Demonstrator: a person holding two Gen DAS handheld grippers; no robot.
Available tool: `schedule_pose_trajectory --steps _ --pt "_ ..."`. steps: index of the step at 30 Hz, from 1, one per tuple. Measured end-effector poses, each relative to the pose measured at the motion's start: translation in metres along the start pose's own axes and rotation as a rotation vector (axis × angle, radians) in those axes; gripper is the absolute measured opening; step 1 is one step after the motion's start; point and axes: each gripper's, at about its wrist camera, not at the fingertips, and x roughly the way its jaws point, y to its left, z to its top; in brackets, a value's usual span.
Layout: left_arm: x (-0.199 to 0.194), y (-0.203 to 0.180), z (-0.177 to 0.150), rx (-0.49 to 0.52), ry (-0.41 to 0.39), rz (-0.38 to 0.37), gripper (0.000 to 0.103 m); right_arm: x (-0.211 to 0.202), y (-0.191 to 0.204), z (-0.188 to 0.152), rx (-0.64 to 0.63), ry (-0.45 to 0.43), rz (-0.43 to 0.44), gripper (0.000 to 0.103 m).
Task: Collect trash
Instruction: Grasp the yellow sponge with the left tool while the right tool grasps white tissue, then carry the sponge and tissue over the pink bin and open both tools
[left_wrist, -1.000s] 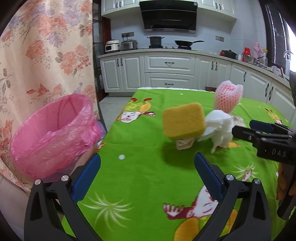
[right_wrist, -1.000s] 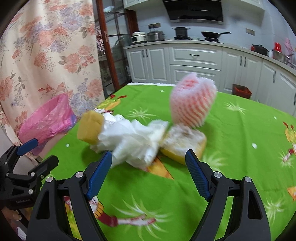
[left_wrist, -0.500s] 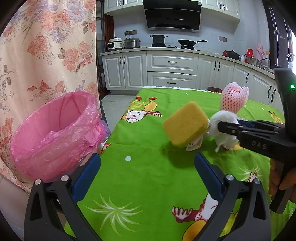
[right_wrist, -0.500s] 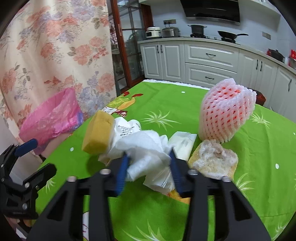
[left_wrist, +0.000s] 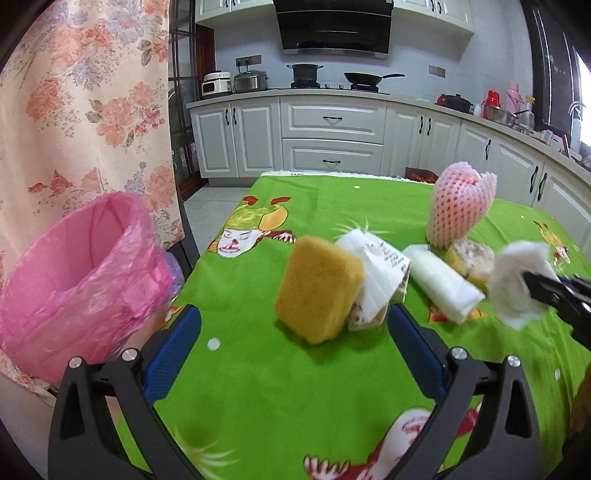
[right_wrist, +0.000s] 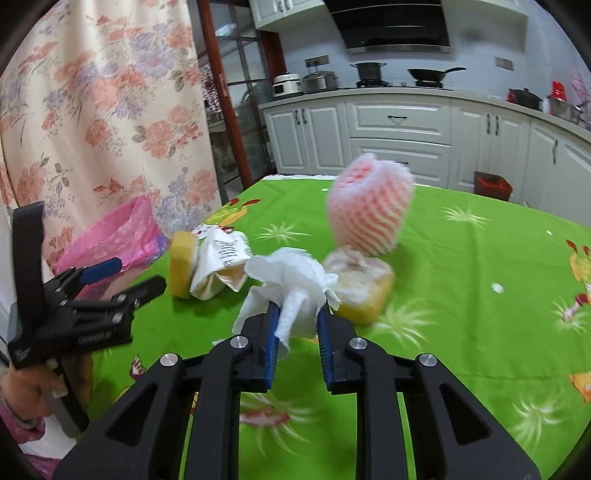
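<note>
My right gripper (right_wrist: 295, 317) is shut on a crumpled white paper towel (right_wrist: 291, 277) and holds it above the green tablecloth; the towel also shows in the left wrist view (left_wrist: 517, 280). My left gripper (left_wrist: 291, 336) is open and empty, its fingers on either side of a yellow sponge (left_wrist: 317, 288) that leans on a crumpled white wrapper (left_wrist: 380, 273). A pink foam fruit net (left_wrist: 458, 206), a piece of bread (left_wrist: 472, 258) and a white plastic roll (left_wrist: 443, 284) lie behind. A bin with a pink bag (left_wrist: 81, 280) stands left of the table.
The table has a green cartoon-print cloth (left_wrist: 295, 387). A floral curtain (left_wrist: 81, 110) hangs on the left behind the bin. White kitchen cabinets (left_wrist: 332, 144) line the far wall. The left gripper also shows in the right wrist view (right_wrist: 88, 306).
My right gripper closed on the paper towel and lifted it off the pile, moving right and back. My left gripper moved closer to the sponge.
</note>
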Motion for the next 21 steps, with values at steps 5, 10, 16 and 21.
schedule_pose_trajectory --steps 5,10,16,21 --pt "0.014 -0.006 0.013 0.018 -0.010 -0.011 0.098 -0.011 -0.010 -0.004 0.020 -0.021 -0.015 0.020" --pt "0.032 -0.006 0.021 0.043 0.008 -0.034 0.095 -0.008 -0.013 -0.004 0.037 -0.019 -0.015 0.020" --pt "0.042 -0.008 0.023 0.060 0.020 -0.078 0.060 0.000 -0.007 -0.004 0.028 -0.005 -0.006 0.020" --pt "0.033 -0.014 0.016 0.091 0.002 -0.075 0.039 0.003 0.000 -0.005 0.024 0.004 0.004 0.020"
